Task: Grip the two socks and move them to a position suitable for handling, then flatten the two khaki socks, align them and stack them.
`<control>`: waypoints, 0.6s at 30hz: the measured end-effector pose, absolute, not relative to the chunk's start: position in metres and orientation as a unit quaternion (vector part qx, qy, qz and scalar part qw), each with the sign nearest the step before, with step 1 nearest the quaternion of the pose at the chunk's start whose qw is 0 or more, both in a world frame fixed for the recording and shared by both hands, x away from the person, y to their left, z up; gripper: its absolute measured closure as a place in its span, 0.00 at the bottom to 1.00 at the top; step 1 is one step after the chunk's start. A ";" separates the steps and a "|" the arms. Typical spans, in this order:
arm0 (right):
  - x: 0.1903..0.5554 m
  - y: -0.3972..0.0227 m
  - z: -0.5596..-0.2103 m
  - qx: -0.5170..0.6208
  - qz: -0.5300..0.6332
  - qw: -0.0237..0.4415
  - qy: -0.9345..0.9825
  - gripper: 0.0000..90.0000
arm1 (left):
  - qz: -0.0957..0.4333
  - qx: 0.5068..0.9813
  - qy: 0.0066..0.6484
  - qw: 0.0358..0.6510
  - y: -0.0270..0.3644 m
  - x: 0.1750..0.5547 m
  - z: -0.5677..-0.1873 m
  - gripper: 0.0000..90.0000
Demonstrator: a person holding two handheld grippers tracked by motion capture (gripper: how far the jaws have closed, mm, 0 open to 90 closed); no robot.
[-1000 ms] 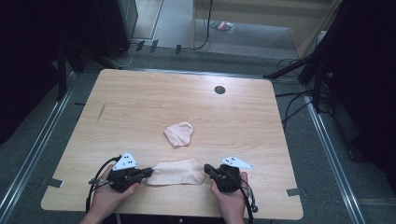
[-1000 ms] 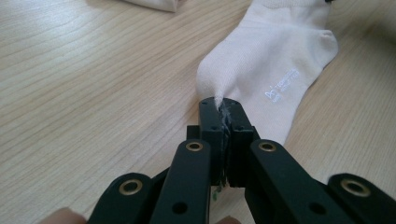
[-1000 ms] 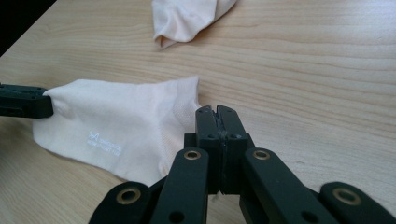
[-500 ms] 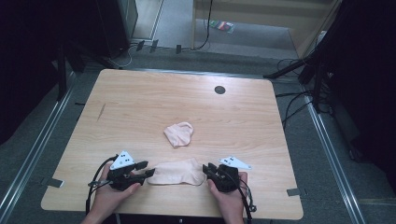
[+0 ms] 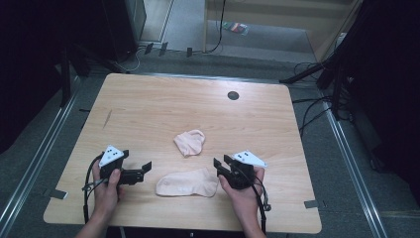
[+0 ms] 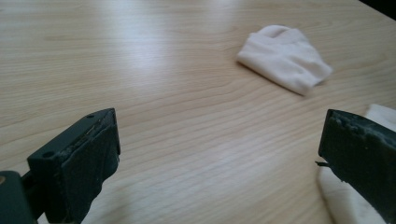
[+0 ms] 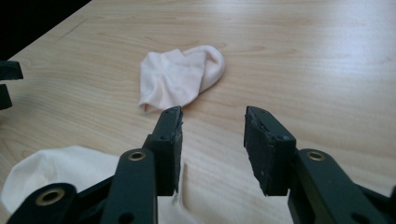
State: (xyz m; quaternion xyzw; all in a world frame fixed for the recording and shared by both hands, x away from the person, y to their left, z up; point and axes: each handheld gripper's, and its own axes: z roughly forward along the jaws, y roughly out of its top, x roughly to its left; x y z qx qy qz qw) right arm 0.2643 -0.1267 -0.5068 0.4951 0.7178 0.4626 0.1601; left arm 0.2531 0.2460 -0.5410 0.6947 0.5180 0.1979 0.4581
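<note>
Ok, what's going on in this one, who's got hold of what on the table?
A person sits at a wooden table with a two-jaw gripper in each hand. Two pale pink socks lie on it: a flat sock near the front edge, between the grippers, and a folded sock farther back. The left gripper and the right gripper are both open and hold nothing; each sits just off one end of the flat sock.

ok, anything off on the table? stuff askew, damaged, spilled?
Nothing spilled or damaged. Only untidy bit: the far sock lies crumpled and folded over itself mid-table, while the near sock lies flat between the open left hand-held gripper and open right hand-held gripper.
</note>
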 end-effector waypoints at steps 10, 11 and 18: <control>0.315 -0.099 -0.502 0.478 0.448 0.140 0.743 0.75 | 0.213 0.702 0.526 0.430 0.247 0.257 -0.549 0.00; 0.322 -0.095 -0.504 0.477 0.444 0.137 0.746 0.76 | 0.214 0.704 0.525 0.428 0.247 0.257 -0.549 0.00; 0.353 -0.072 -0.514 0.468 0.439 0.114 0.759 0.74 | 0.209 0.706 0.524 0.428 0.245 0.257 -0.550 0.00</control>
